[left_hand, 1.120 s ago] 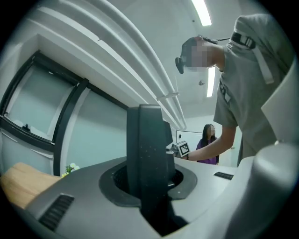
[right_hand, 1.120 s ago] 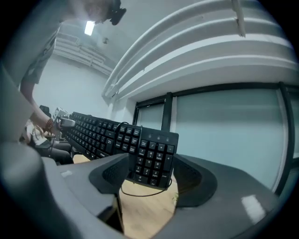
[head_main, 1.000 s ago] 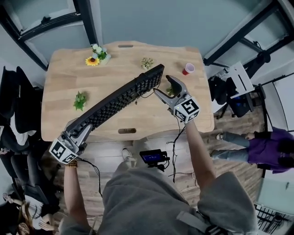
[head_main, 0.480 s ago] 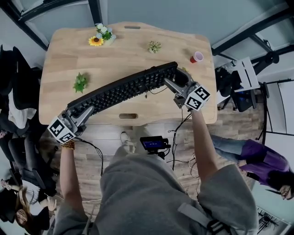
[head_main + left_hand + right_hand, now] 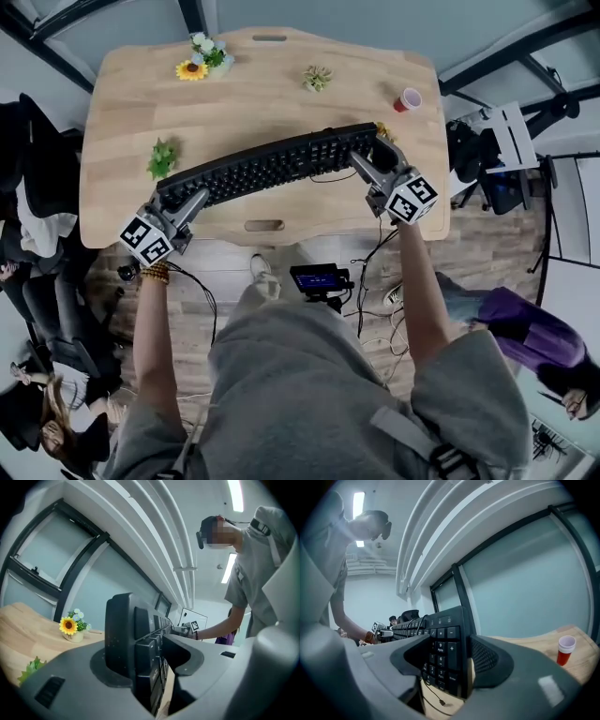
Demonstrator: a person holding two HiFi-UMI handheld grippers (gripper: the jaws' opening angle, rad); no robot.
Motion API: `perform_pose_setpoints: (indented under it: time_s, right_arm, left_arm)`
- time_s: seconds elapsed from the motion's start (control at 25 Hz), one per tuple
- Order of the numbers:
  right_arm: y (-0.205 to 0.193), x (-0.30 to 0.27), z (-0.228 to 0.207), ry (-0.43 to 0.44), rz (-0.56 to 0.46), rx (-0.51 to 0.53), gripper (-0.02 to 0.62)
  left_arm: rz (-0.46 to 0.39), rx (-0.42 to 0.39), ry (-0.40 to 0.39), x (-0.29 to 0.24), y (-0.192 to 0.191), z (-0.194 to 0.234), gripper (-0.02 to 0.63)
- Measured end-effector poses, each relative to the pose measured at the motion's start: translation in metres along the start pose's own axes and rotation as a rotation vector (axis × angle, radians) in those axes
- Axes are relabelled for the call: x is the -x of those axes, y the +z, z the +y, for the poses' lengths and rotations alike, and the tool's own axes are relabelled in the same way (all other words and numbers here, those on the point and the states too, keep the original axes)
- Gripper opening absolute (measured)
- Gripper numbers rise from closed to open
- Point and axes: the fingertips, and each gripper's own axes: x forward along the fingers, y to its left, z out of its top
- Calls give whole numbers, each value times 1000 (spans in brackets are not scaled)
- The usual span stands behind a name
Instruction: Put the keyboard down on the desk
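A long black keyboard (image 5: 272, 167) lies along the front half of the wooden desk (image 5: 253, 103), keys facing up. My left gripper (image 5: 183, 202) is at its left end and my right gripper (image 5: 373, 157) at its right end. In the left gripper view the keyboard's end (image 5: 136, 639) sits between the jaws, which are opening and look slack on it. In the right gripper view the number-pad end (image 5: 440, 648) stands between wide jaws that are closing, with a gap on the key side. A thin cable (image 5: 328, 176) trails from the keyboard.
A sunflower pot (image 5: 192, 69), a small green plant (image 5: 163, 157) and another plant (image 5: 317, 78) stand on the desk. A red cup (image 5: 408, 98) is at its right edge. A small screen on a stand (image 5: 319, 278) is below the front edge. A dark chair stands at the left.
The keyboard has swung from a steep diagonal above the desk to level along its front part. Both grippers came down with it, the left one moving in towards the desk.
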Motion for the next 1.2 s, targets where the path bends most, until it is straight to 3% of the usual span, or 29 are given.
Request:
perform_pose_setpoints:
  time_s: [0.2, 0.6, 1.2]
  right_arm:
    - [-16, 8, -14, -55, 21, 17, 278]
    - [-56, 13, -35, -147, 52, -27, 279]
    - [-107, -5, -62, -197, 126, -98, 279]
  left_arm:
    - [17, 18, 62, -16, -16, 17, 248]
    - [72, 77, 86, -34, -61, 45, 274]
    - [158, 121, 155, -45, -108, 85, 301]
